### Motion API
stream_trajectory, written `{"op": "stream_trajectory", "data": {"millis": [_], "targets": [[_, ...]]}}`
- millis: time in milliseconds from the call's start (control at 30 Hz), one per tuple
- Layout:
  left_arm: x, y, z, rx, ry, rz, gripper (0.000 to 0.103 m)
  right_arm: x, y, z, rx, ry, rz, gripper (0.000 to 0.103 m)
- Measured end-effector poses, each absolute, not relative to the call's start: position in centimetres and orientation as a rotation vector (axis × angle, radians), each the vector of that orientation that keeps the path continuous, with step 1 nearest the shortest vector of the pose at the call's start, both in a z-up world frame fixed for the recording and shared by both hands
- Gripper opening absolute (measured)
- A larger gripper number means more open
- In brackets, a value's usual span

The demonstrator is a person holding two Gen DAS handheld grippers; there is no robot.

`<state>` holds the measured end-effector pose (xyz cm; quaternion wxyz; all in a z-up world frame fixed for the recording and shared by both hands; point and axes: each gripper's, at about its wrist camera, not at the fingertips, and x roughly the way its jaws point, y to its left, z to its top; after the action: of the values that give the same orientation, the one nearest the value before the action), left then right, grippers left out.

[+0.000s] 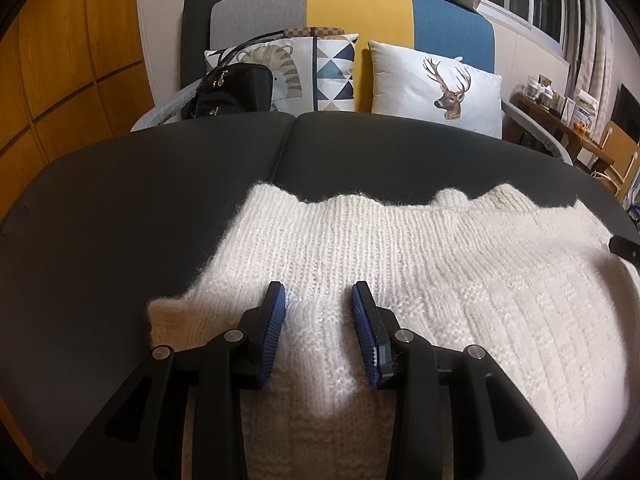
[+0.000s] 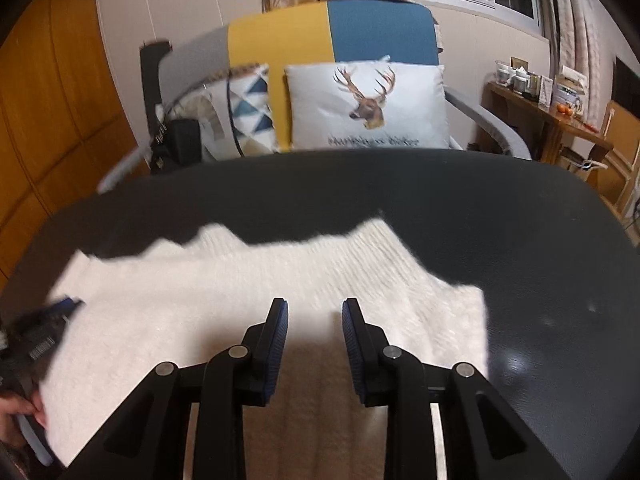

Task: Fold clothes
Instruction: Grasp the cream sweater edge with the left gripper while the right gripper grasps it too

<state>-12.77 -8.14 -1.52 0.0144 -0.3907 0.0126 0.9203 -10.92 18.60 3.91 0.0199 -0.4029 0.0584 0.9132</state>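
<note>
A white knitted sweater [image 1: 400,264] lies spread flat on a dark table [image 1: 120,208]. My left gripper [image 1: 319,294] is open just above the sweater's left part, nothing between its blue pads. In the right wrist view the same sweater [image 2: 224,292] looks blurred. My right gripper [image 2: 315,309] is open above the sweater's right part, empty. The left gripper [image 2: 48,332] and the hand holding it show at the left edge of the right wrist view. A black tip of the right gripper [image 1: 624,246] shows at the right edge of the left wrist view.
Behind the table stands a grey, yellow and blue sofa [image 1: 360,8] with a deer cushion [image 1: 440,84], a triangle-pattern cushion [image 1: 336,72] and a black handbag [image 1: 232,92]. A wooden side table [image 2: 552,120] with small items stands at the right. Wooden wall panels [image 1: 60,60] are at the left.
</note>
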Motion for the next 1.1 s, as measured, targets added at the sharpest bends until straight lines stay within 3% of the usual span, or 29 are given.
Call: {"op": "stream_trajectory", "data": {"millis": [267,333,533,600,667,733,867,1000,1100], "targets": [[-11.6,-9.3,-0.3,-1.215,0.172,2.84,0.044,-10.1,23.4,1.7,-1.229,0.302,2.78,0.027],[-10.5,-10.6,0.5,-1.171,0.073,2.855,0.044,-9.7,23.3,2.4,-1.208,0.312,2.798,0.027],[-8.9,-14.7,0.2,-1.188,-0.135,2.922,0.051,-6.8,24.3,3.9,-1.174,0.632,2.879,0.03],[-8.8,-14.9,-0.7,-1.205,-0.117,2.918,0.052,-6.3,23.3,3.9,-1.202,0.578,2.917,0.03],[-8.6,-15.1,-1.6,-1.221,-0.098,2.915,0.064,-6.2,22.3,3.8,-1.232,0.47,2.933,0.029],[-8.7,-15.5,-1.5,-1.248,-0.147,2.9,0.067,-6.7,21.7,2.9,-1.292,0.357,2.895,0.03],[-8.8,-16.6,-0.7,-1.285,-0.219,2.841,0.067,-6.4,23.8,3.0,-1.309,0.535,2.932,0.03],[-8.9,-17.9,0.2,-1.318,-0.286,2.763,0.067,-5.1,27.0,4.4,-1.297,0.615,2.913,0.037],[-9.2,-18.6,0.2,-1.329,-0.372,2.679,0.068,-4.8,29.3,4.5,-1.336,0.656,2.886,0.049]]}}
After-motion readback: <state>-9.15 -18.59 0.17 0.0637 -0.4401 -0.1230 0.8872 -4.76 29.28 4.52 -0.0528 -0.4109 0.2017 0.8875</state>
